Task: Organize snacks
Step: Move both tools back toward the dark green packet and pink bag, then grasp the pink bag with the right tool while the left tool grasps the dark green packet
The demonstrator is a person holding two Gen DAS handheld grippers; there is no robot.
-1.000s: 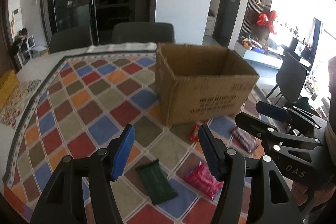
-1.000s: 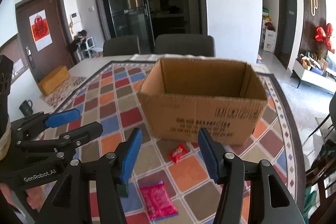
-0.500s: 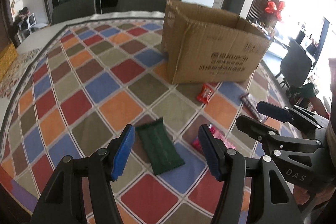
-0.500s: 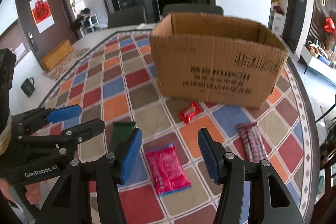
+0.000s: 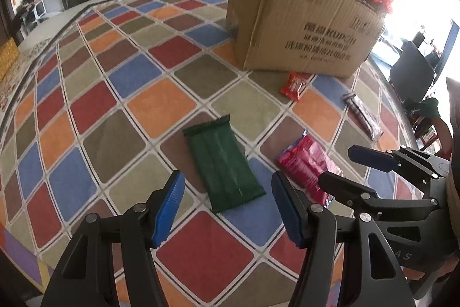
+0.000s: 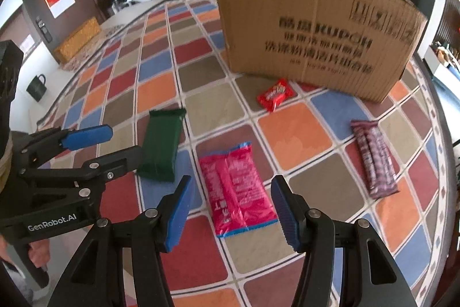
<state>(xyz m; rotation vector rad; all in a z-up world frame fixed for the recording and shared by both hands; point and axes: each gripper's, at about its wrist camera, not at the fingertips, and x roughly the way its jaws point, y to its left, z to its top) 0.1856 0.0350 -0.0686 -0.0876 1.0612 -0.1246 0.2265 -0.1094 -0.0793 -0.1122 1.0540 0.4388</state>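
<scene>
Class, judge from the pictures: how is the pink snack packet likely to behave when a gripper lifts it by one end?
The pink packet looks like a thin, creased film pouch, so it would probably sag. Its glossy surface may slip between the pads. Lying flat on the cloth, it seems light and unlikely to roll.

A checkered cloth is spread over the counter; on it are set a box and green, pink, red and purple packets.
</scene>
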